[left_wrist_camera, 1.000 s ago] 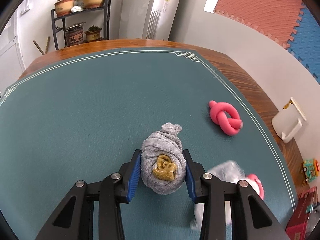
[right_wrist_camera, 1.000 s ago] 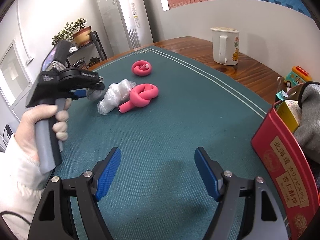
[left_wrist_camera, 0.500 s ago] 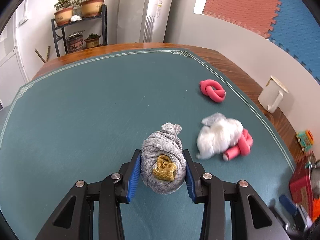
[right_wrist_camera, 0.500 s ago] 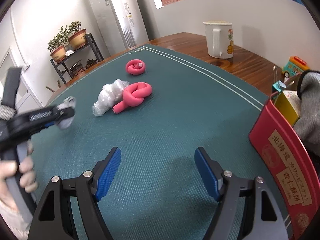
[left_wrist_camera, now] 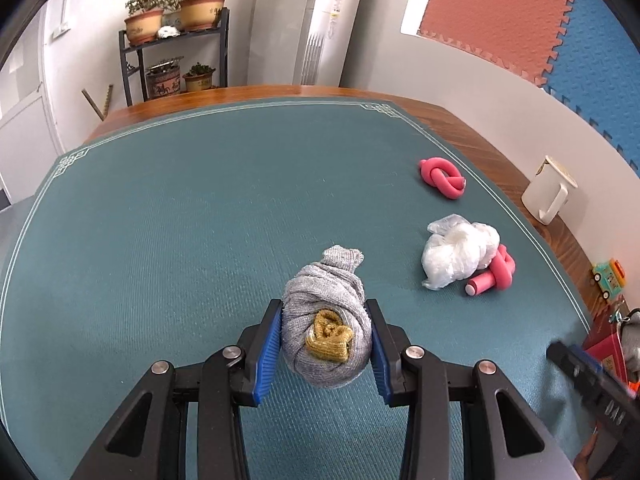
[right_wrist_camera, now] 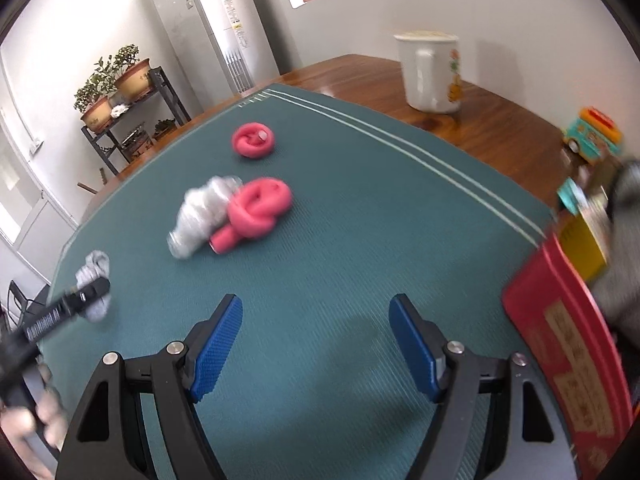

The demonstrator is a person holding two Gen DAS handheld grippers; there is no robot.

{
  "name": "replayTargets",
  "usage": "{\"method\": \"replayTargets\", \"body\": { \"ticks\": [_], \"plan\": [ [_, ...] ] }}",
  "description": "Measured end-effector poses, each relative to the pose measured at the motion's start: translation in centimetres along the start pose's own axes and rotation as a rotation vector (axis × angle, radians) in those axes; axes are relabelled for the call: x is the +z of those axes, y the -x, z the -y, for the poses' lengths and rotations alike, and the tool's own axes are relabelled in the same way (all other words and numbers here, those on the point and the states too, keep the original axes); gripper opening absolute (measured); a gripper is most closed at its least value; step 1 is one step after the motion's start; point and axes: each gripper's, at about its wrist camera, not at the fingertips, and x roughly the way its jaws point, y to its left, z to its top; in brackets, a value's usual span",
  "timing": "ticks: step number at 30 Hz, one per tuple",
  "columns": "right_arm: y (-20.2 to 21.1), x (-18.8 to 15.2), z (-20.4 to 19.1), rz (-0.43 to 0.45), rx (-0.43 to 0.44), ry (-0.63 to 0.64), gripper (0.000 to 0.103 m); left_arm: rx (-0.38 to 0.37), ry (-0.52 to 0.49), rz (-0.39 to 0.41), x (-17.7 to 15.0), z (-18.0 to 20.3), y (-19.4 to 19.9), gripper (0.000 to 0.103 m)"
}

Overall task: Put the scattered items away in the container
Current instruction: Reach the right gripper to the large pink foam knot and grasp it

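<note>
The left gripper (left_wrist_camera: 326,344) has its blue pads clamped on the rolled grey sock (left_wrist_camera: 326,320), carried above the green desk (left_wrist_camera: 200,220). The red container (right_wrist_camera: 568,344) sits off to its right at the desk's edge. The right gripper (right_wrist_camera: 316,344) hangs wide open and empty, nearer that box.

- Left wrist view looks down along its fingers from above the mat (left_wrist_camera: 200,220), facing the far wall — the sock (left_wrist_camera: 326,324) fills the near foreground.
- Right wrist view sits lower, looking across the mat toward the mug (right_wrist_camera: 430,72).
- Both views share the pink knots (left_wrist_camera: 442,172) (right_wrist_camera: 254,140) and the plastic bag (left_wrist_camera: 460,250) (right_wrist_camera: 202,210).
</note>
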Motion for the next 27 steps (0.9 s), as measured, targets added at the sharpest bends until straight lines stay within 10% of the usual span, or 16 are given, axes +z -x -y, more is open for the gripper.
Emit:
{"method": "replayTargets", "body": {
  "ticks": [20, 27],
  "plan": [
    [-8.6, 4.6, -4.7, -0.048, -0.16, 0.105, 0.079, 0.009, -0.002, -0.031, 0.2, 0.5, -1.6, 0.041],
    [-6.9, 3.8, -5.0, -0.038, -0.128, 0.13, 0.049, 0.008, -0.012, -0.03, 0.0, 1.2, -1.6, 0.041]
  ]
}}
